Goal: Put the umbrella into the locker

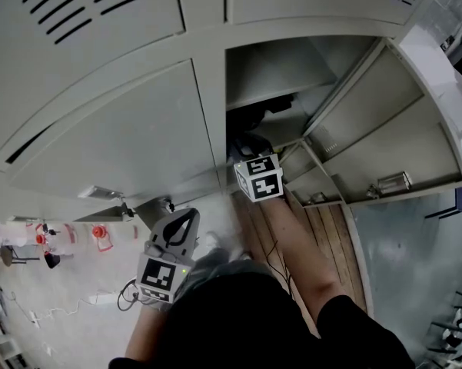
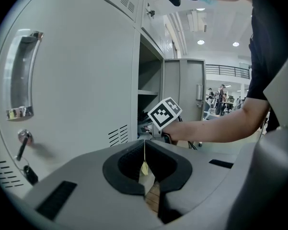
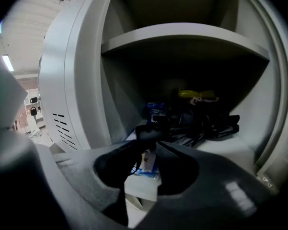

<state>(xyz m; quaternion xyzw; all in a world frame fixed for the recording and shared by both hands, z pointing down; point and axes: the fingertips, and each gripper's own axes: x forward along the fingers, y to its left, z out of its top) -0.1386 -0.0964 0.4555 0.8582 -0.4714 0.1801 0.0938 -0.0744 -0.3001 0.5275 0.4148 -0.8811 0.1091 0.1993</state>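
The umbrella [image 3: 206,123] lies on a shelf inside the open locker [image 3: 81,71]. Its long axis runs from the locker's back right toward the front, and its handle end sits at the tips of the right gripper [image 3: 150,143]. Those jaws stand narrow (whether they pinch the handle is unclear). A yellow item [image 3: 196,94] crowds the locker's back. The left gripper [image 2: 144,145], jaws together, hangs outside the locker.

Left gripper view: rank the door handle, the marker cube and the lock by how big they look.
1. Handle, clearly largest.
2. Marker cube.
3. Lock, smallest.
The handle is nearer the camera than the cube, so part of its lead may be nearness.
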